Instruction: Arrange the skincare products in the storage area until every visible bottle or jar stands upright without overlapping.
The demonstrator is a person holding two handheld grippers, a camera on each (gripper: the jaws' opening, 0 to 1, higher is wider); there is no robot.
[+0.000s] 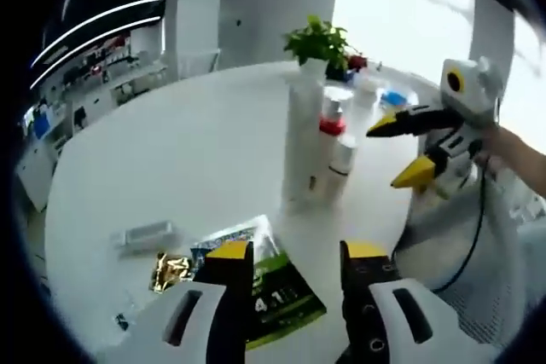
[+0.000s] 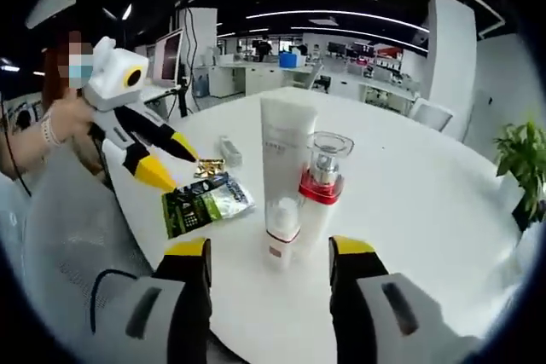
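**Bottles upright, both tools hanging back**

Right now the tall white tube (image 2: 284,178) is the thing to steer by, standing upright near the middle of the round white bench (image 2: 444,210). Touching or just beside it, on the side toward the potted plant (image 1: 320,40), stands the clear-capped bottle with a red collar (image 2: 322,183), also upright. A smaller white bottle (image 1: 342,159) stands close against the same group. On the far side of the tube from the plant lie a green sachet (image 2: 205,202), a gold foil packet (image 2: 209,168) and a small clear box (image 2: 229,151), all flat on the bench.

The right gripper (image 2: 270,255) faces the tube with its fingers released, parted and empty. The left gripper (image 1: 294,255) hovers above the sachet, fingers likewise spread and holding nothing.

To my eye the upright group is crowded, so the job in hand looks like spacing. I would approach one bottle low on its body, square on, and close gently, since the tall tube looks likely to topple if nudged near its top.
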